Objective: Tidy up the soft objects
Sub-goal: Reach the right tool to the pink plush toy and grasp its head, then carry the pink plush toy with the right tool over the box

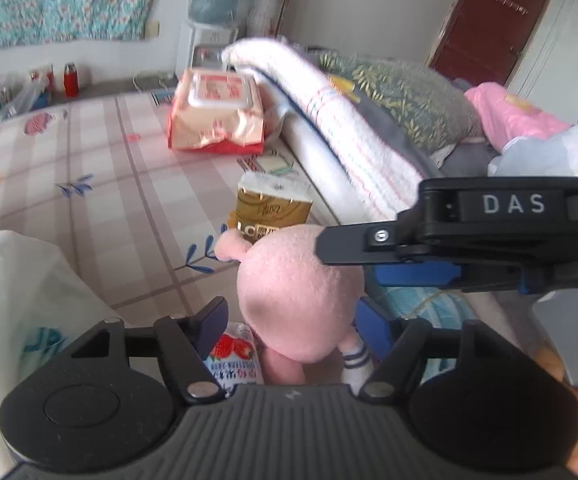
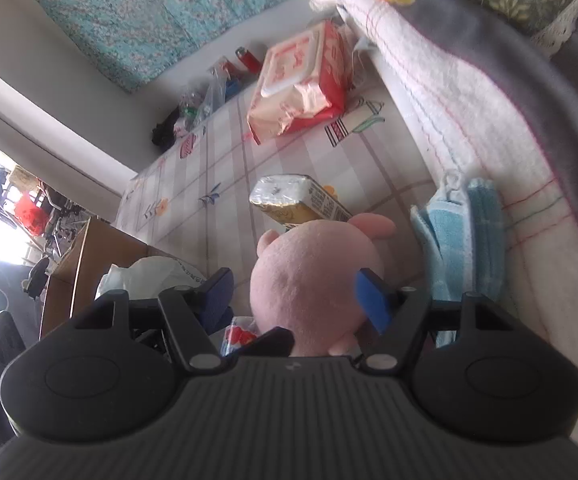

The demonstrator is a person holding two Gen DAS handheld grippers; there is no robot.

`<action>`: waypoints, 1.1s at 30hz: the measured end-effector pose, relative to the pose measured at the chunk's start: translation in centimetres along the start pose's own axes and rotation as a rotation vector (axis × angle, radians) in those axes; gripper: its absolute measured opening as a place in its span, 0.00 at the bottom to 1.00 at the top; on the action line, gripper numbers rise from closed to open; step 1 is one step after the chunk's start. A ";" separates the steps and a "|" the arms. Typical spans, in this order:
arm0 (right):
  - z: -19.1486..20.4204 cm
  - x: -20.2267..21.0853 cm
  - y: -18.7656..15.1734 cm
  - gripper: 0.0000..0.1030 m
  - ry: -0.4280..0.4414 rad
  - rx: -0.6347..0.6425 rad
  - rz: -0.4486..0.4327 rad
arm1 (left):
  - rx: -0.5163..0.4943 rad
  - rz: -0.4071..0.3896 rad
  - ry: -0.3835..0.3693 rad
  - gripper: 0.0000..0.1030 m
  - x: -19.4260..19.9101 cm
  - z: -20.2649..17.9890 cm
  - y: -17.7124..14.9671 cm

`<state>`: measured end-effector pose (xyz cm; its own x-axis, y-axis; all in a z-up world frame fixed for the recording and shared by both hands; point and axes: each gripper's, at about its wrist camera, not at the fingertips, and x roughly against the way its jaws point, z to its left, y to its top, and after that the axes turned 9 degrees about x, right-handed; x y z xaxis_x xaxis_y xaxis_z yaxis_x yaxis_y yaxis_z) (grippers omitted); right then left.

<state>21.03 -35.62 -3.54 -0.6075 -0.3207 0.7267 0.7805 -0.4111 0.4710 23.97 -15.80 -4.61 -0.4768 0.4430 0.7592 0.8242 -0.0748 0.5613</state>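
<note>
A pink plush toy [image 1: 301, 292] [image 2: 313, 280] stands upright over the checked bed sheet [image 1: 101, 184], its back towards both cameras. My left gripper [image 1: 293, 316] has the toy's lower body between its fingers, the blue right pad against it and the left finger close at its other side. My right gripper [image 2: 301, 296] reaches in from the right and holds the toy's head. One of its fingers [image 1: 341, 246] presses into the top of the head. A small strawberry-print packet [image 1: 235, 354] [image 2: 241, 334] lies under the toy.
A gold tissue pack [image 1: 273, 204] [image 2: 301, 200] stands just beyond the toy, and a red wet-wipes pack [image 1: 217, 112] farther back. A folded white blanket [image 1: 349, 120] and a blue towel [image 2: 461, 236] lie right, a white plastic bag [image 1: 17, 280] left.
</note>
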 end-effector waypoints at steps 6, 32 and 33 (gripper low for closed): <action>-1.6 -1.9 0.5 0.63 -0.003 -0.022 0.020 | 0.029 0.047 -0.026 0.73 -2.2 0.3 0.8; 8.9 9.9 -0.6 0.64 0.130 0.103 -0.178 | -0.010 -0.306 -0.061 0.67 13.2 -0.3 -0.3; 10.2 9.9 -0.8 0.64 0.143 0.123 -0.182 | -0.004 -0.326 -0.048 0.67 14.2 0.4 -0.5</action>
<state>15.90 -29.81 8.40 -0.7472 -0.3718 0.5508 0.6634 -0.3686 0.6512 16.90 -9.14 5.72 -0.7003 0.4857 0.5231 0.6292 0.0740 0.7737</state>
